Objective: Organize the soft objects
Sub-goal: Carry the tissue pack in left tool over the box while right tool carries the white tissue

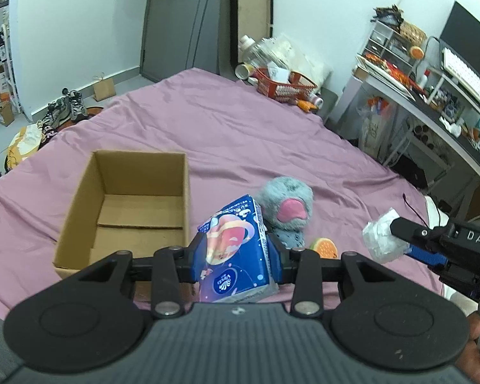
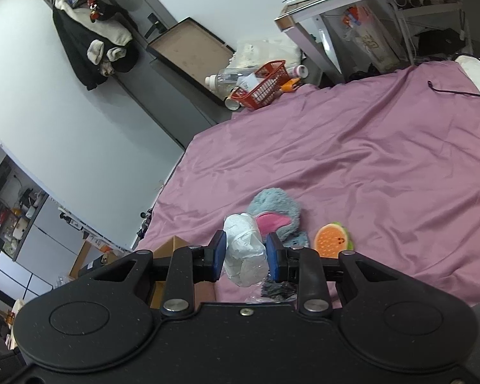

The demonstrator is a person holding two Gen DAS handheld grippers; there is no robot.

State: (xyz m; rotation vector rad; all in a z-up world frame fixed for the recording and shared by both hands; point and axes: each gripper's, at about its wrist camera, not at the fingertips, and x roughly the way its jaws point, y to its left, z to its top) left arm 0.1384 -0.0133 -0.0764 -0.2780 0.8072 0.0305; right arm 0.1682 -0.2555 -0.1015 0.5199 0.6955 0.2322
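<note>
A: What lay on the wrinkled purple bedsheet [image 1: 240, 134]?
B: An open brown cardboard box [image 1: 128, 204] at centre-left, empty.
A: And the grippers?
B: The left gripper [image 1: 235, 252] clamped a blue printed tissue pack [image 1: 236, 252], bottom centre; the right gripper [image 2: 244, 252] squeezed a white crumpled plastic bundle [image 2: 244, 249].

Red basket [image 1: 284, 86] w/ clutter at far edge of purple sheet [image 1: 240, 140]; sneakers [image 1: 64, 108] on floor left; desk [image 1: 432, 105] w/ keyboard [image 1: 467, 78] right.

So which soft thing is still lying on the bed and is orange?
The small round orange plush, beside the grey-blue plush. The tissue pack and white bundle are held up in grippers.
</note>
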